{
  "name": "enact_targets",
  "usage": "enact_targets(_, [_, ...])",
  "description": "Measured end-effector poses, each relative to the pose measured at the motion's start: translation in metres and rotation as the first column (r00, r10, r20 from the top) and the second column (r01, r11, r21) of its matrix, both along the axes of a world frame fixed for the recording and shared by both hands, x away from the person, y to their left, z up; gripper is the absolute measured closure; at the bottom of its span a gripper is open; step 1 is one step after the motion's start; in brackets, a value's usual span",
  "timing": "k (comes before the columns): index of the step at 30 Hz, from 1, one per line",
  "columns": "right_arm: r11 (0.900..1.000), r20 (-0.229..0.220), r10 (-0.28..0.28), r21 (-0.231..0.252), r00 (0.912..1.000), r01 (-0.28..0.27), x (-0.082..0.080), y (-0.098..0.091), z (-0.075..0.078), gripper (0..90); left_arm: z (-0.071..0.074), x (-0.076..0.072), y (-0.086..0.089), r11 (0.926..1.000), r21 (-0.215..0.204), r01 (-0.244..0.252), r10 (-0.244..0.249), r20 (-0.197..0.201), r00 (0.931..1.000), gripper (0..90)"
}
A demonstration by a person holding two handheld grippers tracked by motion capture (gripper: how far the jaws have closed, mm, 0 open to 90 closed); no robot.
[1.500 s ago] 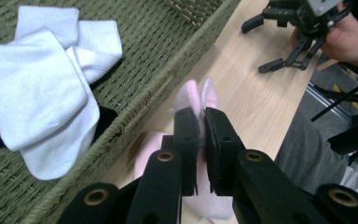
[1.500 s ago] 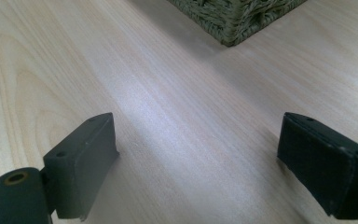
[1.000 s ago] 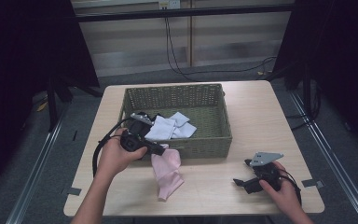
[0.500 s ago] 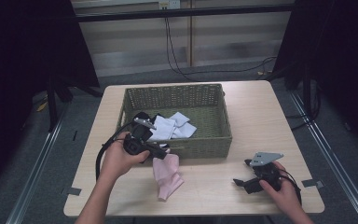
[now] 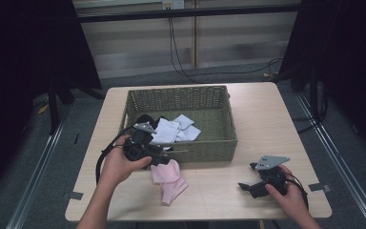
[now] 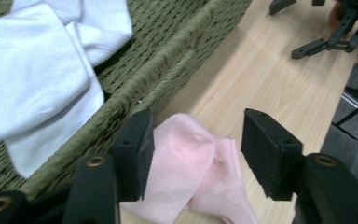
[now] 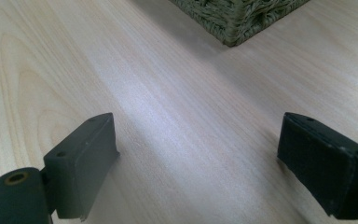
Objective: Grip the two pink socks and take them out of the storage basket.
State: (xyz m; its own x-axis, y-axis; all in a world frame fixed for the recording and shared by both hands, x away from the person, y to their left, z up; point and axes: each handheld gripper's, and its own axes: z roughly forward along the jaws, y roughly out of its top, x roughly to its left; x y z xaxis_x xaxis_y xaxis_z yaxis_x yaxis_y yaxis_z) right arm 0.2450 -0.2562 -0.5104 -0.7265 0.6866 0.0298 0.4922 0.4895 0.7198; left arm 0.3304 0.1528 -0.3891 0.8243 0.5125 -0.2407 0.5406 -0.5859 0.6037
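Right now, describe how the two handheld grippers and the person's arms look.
Both are black. The left gripper trails a thick black cable that loops beside the forearm. The right gripper carries a grey three-cornered plate on top. In the gripper views, each ends in two blocky black jaws with flat matte pads and small holes in their sides. The forearms are bare, with no sleeves in sight.

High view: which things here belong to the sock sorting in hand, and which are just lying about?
In the job:
pink sock, on the table against the basket's front
wicker basket
white socks inside it
left claw, open over the pink sock, jaws just opened

Just about:
right claw, open, idle on the table
floor cables
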Motion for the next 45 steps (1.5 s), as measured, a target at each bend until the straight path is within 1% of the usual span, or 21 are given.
enact_targets(1, [1.0, 0.0, 0.0, 0.0, 1.0, 0.0, 0.0, 0.0, 0.0, 11.0, 0.0, 0.0, 0.0, 1.0, 0.0, 0.0, 0.0, 0.0, 1.0, 40.9])
enact_targets(2, [1.0, 0.0, 0.0, 0.0, 1.0, 0.0, 0.0, 0.0, 0.0, 11.1, -0.001, -0.001, 0.003, 0.9999, 0.01, -0.004, 0.003, 0.015, 0.9999, 40.2])
enact_targets(3, [1.0, 0.0, 0.0, 0.0, 1.0, 0.0, 0.0, 0.0, 0.0, 11.1, -0.001, -0.001, 0.003, 0.9999, 0.01, -0.004, 0.003, 0.015, 0.9999, 39.2])
enact_targets(4, [1.0, -0.001, 0.0, 0.0, 1.0, 0.0, 0.0, 0.0, 0.0, 11.0, -0.003, -0.002, 0.006, 0.9998, 0.021, 0.0, -0.001, 0.028, 0.9996, 38.3])
enact_targets(5, [1.0, 0.0, 0.0, 0.0, 1.0, 0.0, 0.0, 0.0, 0.0, 11.1, -0.004, -0.003, 0.007, 0.9999, 0.012, -0.012, 0.012, 0.027, 0.9996, 37.4])
enact_targets(6, [1.0, 0.001, 0.002, -0.002, 1.0, -0.002, 0.0, 0.0, 0.0, 11.1, -0.004, -0.003, 0.007, 0.9999, 0.012, -0.012, 0.012, 0.027, 0.9996, 36.8])
enact_targets(7, [1.0, 0.001, 0.002, -0.002, 1.0, -0.002, 0.0, 0.0, 0.0, 11.1, -0.005, -0.004, 0.009, 0.9997, 0.016, -0.018, 0.017, 0.032, 0.9993, 36.8])
enact_targets(8, [1.0, 0.0, 0.0, 0.0, 1.0, 0.0, 0.0, 0.0, 0.0, 11.0, -0.007, -0.006, 0.013, 0.9995, 0.027, -0.018, 0.016, 0.048, 0.9987, 35.9])
enact_targets(10, [1.0, -0.001, 0.0, 0.0, 1.0, 0.0, 0.0, 0.0, 0.0, 11.0, -0.008, -0.007, 0.015, 0.9995, 0.024, -0.021, 0.019, 0.054, 0.9983, 35.2])
enact_targets(11, [1.0, 0.0, 0.003, -0.002, 1.0, -0.003, 0.0, 0.0, 0.0, 11.1, -0.012, -0.008, 0.019, 0.9993, 0.031, -0.021, 0.02, 0.052, 0.9985, 34.7])
enact_targets(16, [1.0, 0.002, 0.009, -0.001, 1.0, -0.009, 0.0, 0.0, 0.0, 11.0, -0.018, -0.009, 0.025, 0.9993, 0.027, -0.027, 0.025, 0.054, 0.9982, 33.9])
enact_targets(17, [1.0, 0.002, 0.009, -0.001, 1.0, -0.009, 0.0, 0.0, 0.0, 11.0, -0.019, -0.01, 0.026, 0.9989, 0.037, -0.028, 0.026, 0.056, 0.9981, 33.9])
enact_targets(18, [1.0, 0.0, 0.008, 0.0, 1.0, -0.008, 0.0, 0.0, 0.0, 11.1, -0.022, -0.011, 0.028, 0.9993, 0.022, -0.031, 0.029, 0.058, 0.9979, 33.6])
enact_targets(19, [1.0, 0.001, 0.007, -0.002, 1.0, -0.007, 0.0, 0.0, 0.0, 11.0, -0.023, -0.012, 0.029, 0.9991, 0.027, -0.032, 0.03, 0.06, 0.9977, 33.0])
enact_targets(20, [1.0, 0.0, 0.007, -0.002, 1.0, -0.007, 0.0, 0.0, 0.0, 11.0, -0.025, -0.012, 0.031, 0.9994, 0.019, -0.029, 0.028, 0.06, 0.9978, 32.6])
enact_targets(24, [1.0, 0.002, 0.009, -0.001, 1.0, -0.009, 0.0, 0.0, 0.0, 11.0, -0.03, -0.014, 0.036, 0.999, 0.021, -0.04, 0.039, 0.063, 0.9972, 32.3])
enact_targets(28, [1.0, 0.002, 0.007, 0.0, 1.0, -0.007, 0.0, 0.0, 0.0, 11.1, -0.033, -0.016, 0.04, 0.9986, 0.015, -0.05, 0.049, 0.076, 0.9959, 32.1])
enact_targets(30, [0.9999, 0.002, 0.01, -0.002, 0.9999, -0.01, 0.001, 0.0, 0.0, 11.0, -0.035, -0.016, 0.042, 0.9987, 0.01, -0.051, 0.05, 0.072, 0.9962, 31.9])
enact_targets(39, [1.0, 0.002, 0.007, 0.001, 1.0, -0.007, 0.0, 0.0, 0.0, 11.1, -0.04, -0.017, 0.048, 0.9981, 0.012, -0.061, 0.06, 0.07, 0.9957, 31.2])
enact_targets(42, [1.0, 0.004, 0.009, 0.001, 1.0, -0.009, 0.001, 0.0, 0.0, 11.1, -0.045, -0.018, 0.051, 0.9973, 0.01, -0.073, 0.072, 0.072, 0.9948, 31.1])
enact_targets(45, [1.0, 0.004, 0.009, 0.001, 0.9999, -0.009, 0.001, 0.0, 0.0, 11.0, -0.048, -0.018, 0.056, 0.9974, 0.017, -0.069, 0.068, 0.068, 0.9953, 31.1])
